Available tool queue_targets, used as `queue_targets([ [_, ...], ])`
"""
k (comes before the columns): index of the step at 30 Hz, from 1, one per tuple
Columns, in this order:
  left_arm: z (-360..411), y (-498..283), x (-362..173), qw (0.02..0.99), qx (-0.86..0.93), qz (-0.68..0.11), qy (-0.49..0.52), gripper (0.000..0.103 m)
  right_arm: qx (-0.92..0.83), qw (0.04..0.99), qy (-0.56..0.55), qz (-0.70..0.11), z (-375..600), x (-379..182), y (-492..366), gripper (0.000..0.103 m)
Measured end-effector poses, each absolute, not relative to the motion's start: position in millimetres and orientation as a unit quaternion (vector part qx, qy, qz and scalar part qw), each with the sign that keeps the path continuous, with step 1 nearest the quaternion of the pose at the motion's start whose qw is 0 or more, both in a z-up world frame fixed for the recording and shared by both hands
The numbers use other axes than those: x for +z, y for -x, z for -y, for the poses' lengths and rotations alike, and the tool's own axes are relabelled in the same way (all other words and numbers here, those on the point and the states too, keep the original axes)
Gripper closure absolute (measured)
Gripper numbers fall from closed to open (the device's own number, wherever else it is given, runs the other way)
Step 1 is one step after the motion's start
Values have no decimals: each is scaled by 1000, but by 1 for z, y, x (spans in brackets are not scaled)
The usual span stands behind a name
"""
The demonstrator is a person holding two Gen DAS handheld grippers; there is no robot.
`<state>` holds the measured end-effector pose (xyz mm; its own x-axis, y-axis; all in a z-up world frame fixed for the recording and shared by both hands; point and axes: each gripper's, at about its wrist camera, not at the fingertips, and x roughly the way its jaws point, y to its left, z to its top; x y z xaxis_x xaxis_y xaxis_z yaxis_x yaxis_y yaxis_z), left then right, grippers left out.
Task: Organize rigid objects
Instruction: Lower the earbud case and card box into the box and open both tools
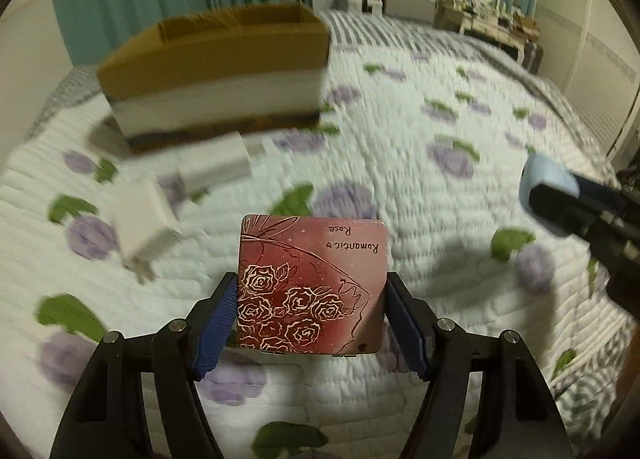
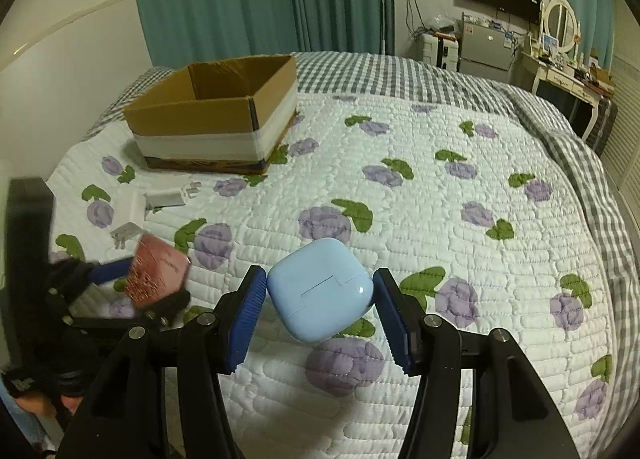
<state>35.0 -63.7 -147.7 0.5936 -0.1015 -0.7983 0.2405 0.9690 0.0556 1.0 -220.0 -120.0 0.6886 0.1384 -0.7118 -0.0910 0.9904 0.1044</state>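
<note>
Both grippers loaded above the bed, carry to the box in hand

The left gripper [image 1: 310,313] clamps a flat square red tin printed with white roses [image 1: 312,283] between its blue pads, held clear above the white quilt with purple flowers [image 1: 400,163]. The right gripper [image 2: 320,309] grips a rounded pale-blue plastic earbud case [image 2: 320,291] by its sides. The open brown cardboard box with a white band [image 2: 216,119] sits well apart at the far corner of the bed, with several white plug adapters [image 2: 164,197] lying loose just in front of it (still to be sorted, I judge). Next, each load likely needs carrying over the box rim before its jaws open.
</note>
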Motion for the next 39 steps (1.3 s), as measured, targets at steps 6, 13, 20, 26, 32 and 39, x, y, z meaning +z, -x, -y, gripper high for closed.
queue_targets([
  [6, 50, -43, -92, 910, -87, -401, -61, 31, 80, 927, -29, -366, 211, -87, -11, 48],
  [13, 39, -83, -27, 931, -84, -351, -61, 31, 120, 949, -27, -291, 195, -7, -54, 48],
  [20, 20, -172, 9, 943, -51, -323, -62, 31, 157, 954, -26, -254, 169, 38, -120, 48],
  [26, 12, -237, -25, 937, -43, -338, -82, 31, 155, 950, -28, -271, 159, 12, -176, 48],
  [32, 1, -267, -72, 926, -39, -368, -76, 31, 153, 941, -19, -302, 156, -31, -219, 48],
  [39, -10, -265, -63, 931, -49, -360, -46, 28, 158, 939, -21, -306, 152, -52, -240, 48],
])
